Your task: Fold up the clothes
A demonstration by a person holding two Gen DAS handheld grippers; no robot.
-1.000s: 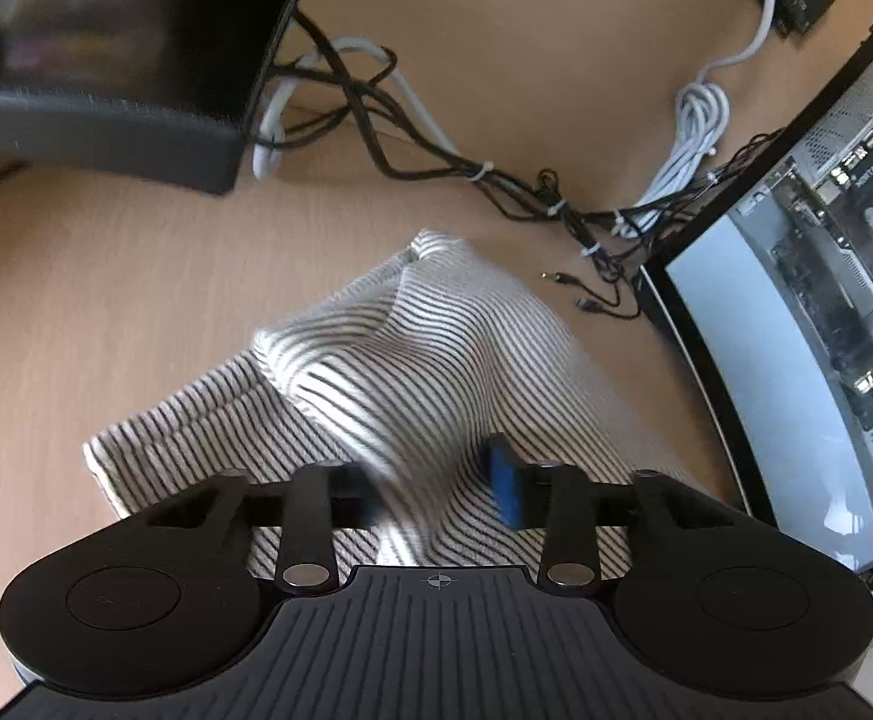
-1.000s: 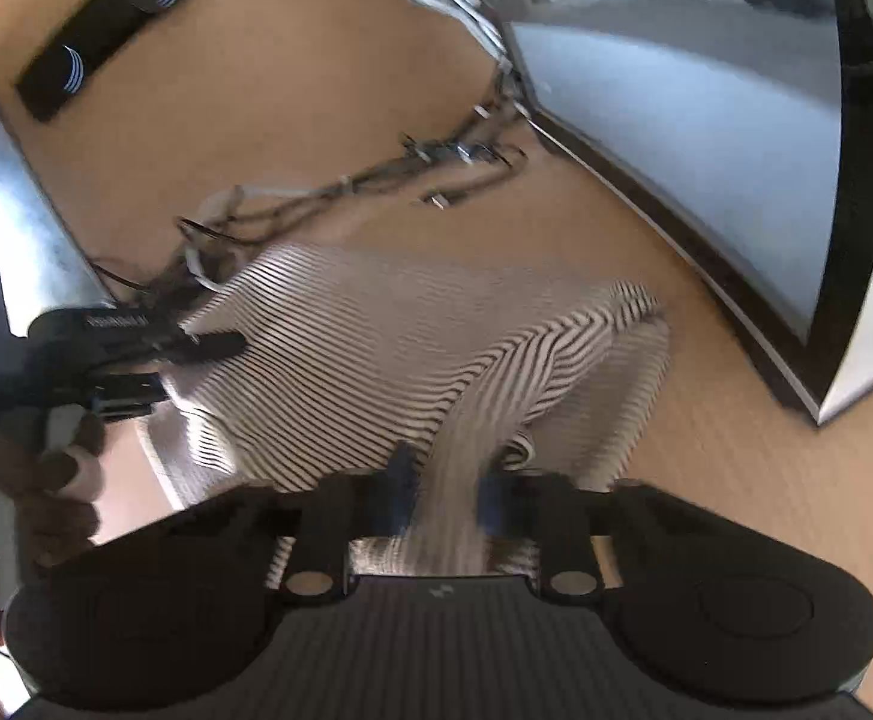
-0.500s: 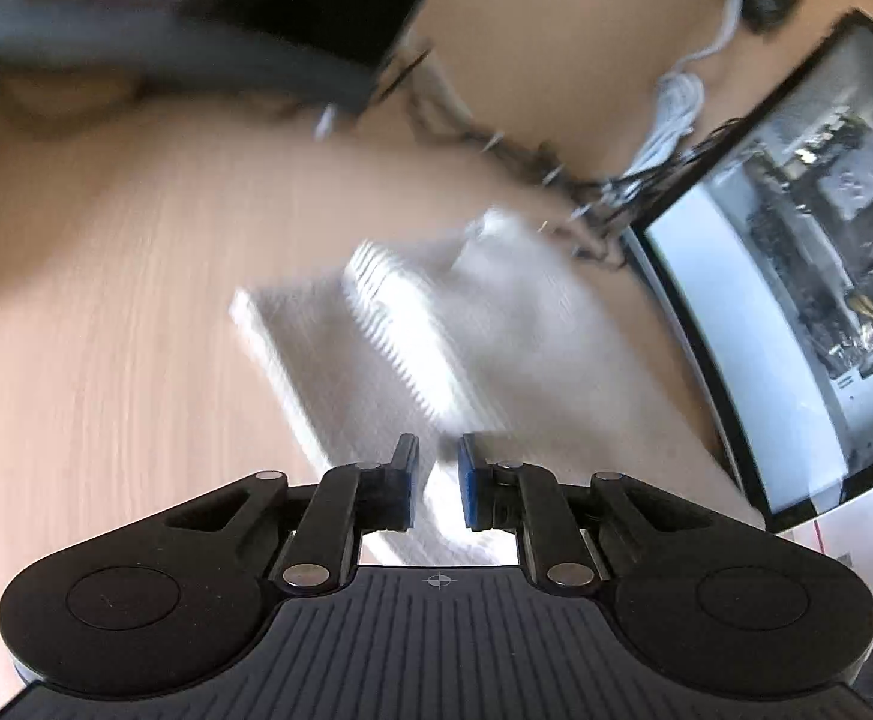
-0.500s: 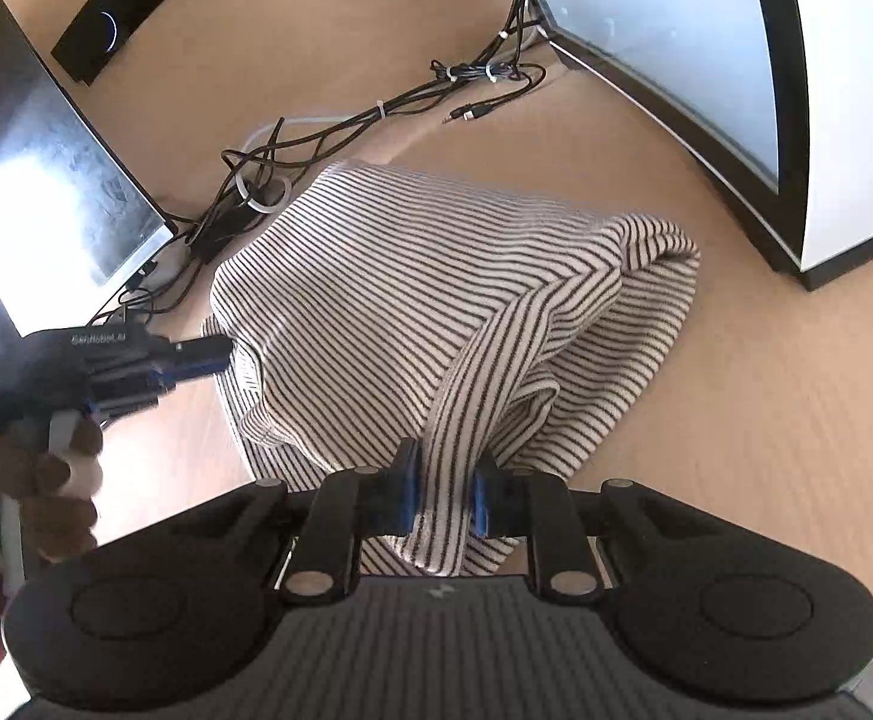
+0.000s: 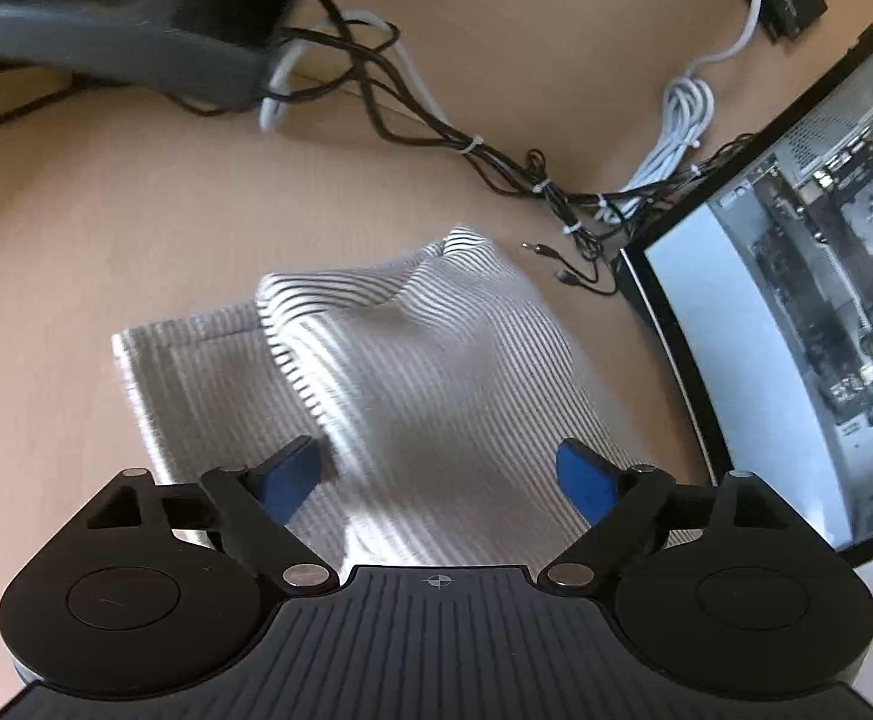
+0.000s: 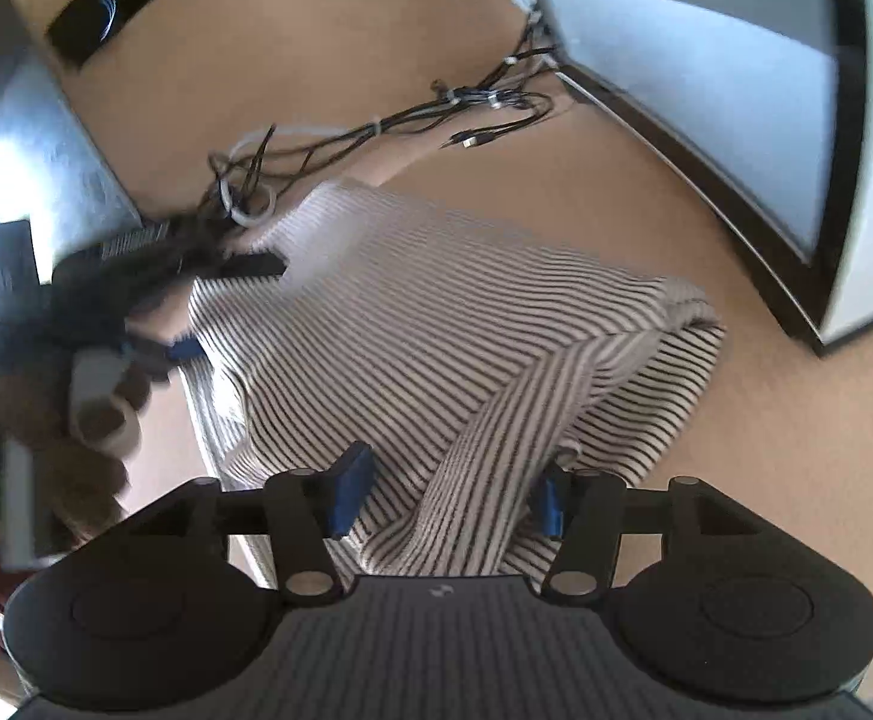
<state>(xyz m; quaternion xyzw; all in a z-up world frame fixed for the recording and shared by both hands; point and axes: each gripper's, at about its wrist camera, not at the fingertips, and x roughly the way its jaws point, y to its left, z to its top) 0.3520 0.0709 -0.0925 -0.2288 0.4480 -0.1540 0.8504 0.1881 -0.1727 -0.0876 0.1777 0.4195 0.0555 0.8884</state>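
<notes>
A black-and-white striped garment lies bunched and partly folded on the wooden desk; it also shows in the right wrist view. My left gripper is open, its blue pads spread just above the garment's near edge, holding nothing. My right gripper is open too, its pads either side of a raised striped fold that runs between them. The left gripper also appears in the right wrist view at the garment's far left edge, blurred.
A bundle of black and white cables lies on the desk behind the garment. A monitor stands to the right, a dark curved base at the back left. A monitor and a black bar border the right wrist view.
Both grippers have opened: the right one let go of the striped fold it held. The left gripper shut half a second ago and is now wide open over the garment.
</notes>
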